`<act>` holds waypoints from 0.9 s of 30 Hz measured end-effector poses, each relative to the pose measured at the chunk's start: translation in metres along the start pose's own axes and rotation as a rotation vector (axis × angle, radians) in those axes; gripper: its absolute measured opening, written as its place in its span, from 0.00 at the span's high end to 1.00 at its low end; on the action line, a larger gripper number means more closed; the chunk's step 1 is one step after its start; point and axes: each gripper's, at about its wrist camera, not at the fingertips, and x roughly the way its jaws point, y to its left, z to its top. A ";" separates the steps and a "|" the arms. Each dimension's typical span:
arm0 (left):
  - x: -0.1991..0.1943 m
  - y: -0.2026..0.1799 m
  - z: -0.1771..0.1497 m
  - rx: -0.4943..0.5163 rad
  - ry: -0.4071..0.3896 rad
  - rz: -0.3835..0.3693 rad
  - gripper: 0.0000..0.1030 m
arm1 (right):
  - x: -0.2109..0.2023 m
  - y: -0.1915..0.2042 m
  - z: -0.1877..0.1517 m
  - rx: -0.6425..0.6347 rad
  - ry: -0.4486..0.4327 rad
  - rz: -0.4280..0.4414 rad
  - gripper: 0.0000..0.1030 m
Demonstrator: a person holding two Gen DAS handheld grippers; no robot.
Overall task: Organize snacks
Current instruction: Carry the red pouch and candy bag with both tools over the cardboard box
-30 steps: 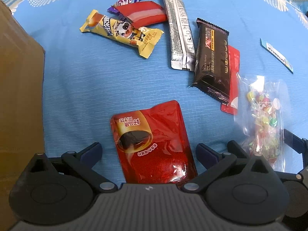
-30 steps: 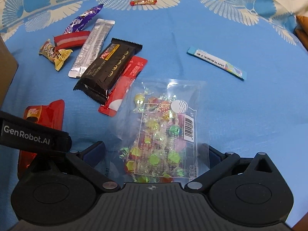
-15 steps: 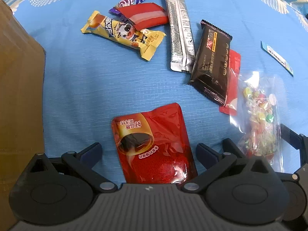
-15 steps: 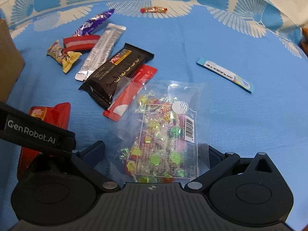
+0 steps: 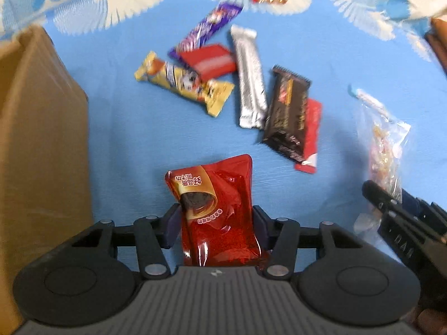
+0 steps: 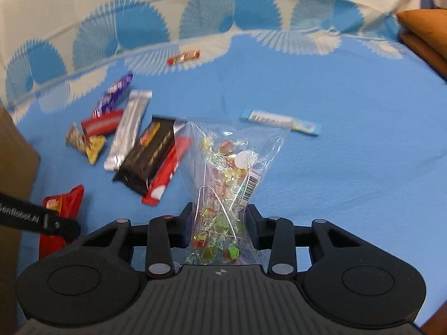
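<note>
Even overhead light is giving soft shadows; motion blur is smearing the far wrappers; fisheye is bending the edges; glare is streaking the glossy red foil pouch [image 5: 218, 212].

Each camera sits just behind its own jaws and looks forward and down along them, close above the blue cloth [image 5: 125, 128]. The left wrist view faces the far patterned border, with the cardboard box [image 5: 36, 145] filling its left edge and the right gripper [image 5: 402, 220] entering at lower right. The right wrist view sits further right and takes in more of the border. Both share the row of snack bars, among them the black bar [image 5: 287, 114] [image 6: 148, 156] and the silver bar [image 5: 250, 75] [image 6: 128, 128].
</note>
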 end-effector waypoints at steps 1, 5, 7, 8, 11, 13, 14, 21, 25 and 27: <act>-0.010 0.001 -0.003 0.006 -0.015 -0.004 0.43 | -0.008 0.000 0.001 0.003 -0.012 0.001 0.60; -0.056 0.006 -0.014 0.029 -0.078 -0.025 0.43 | -0.046 0.000 0.002 0.016 -0.051 0.011 0.60; -0.078 0.008 -0.022 0.041 -0.102 -0.021 0.43 | -0.067 0.005 0.000 0.015 -0.059 0.024 0.60; -0.091 0.011 -0.028 0.043 -0.112 -0.018 0.43 | -0.077 0.008 -0.002 0.011 -0.060 0.031 0.60; -0.126 0.024 -0.049 0.036 -0.138 -0.011 0.43 | -0.110 0.022 -0.011 -0.009 -0.071 0.058 0.60; -0.149 0.036 -0.066 0.023 -0.159 -0.012 0.43 | -0.132 0.033 -0.018 -0.021 -0.074 0.083 0.60; -0.161 0.042 -0.074 0.015 -0.170 -0.014 0.43 | -0.142 0.039 -0.022 -0.026 -0.076 0.097 0.60; -0.232 0.093 -0.138 -0.033 -0.231 0.030 0.43 | -0.209 0.093 -0.051 -0.077 -0.078 0.214 0.59; -0.257 0.119 -0.172 -0.065 -0.248 0.056 0.43 | -0.234 0.124 -0.065 -0.121 -0.077 0.273 0.59; -0.264 0.130 -0.185 -0.082 -0.257 0.066 0.43 | -0.245 0.141 -0.072 -0.149 -0.080 0.297 0.59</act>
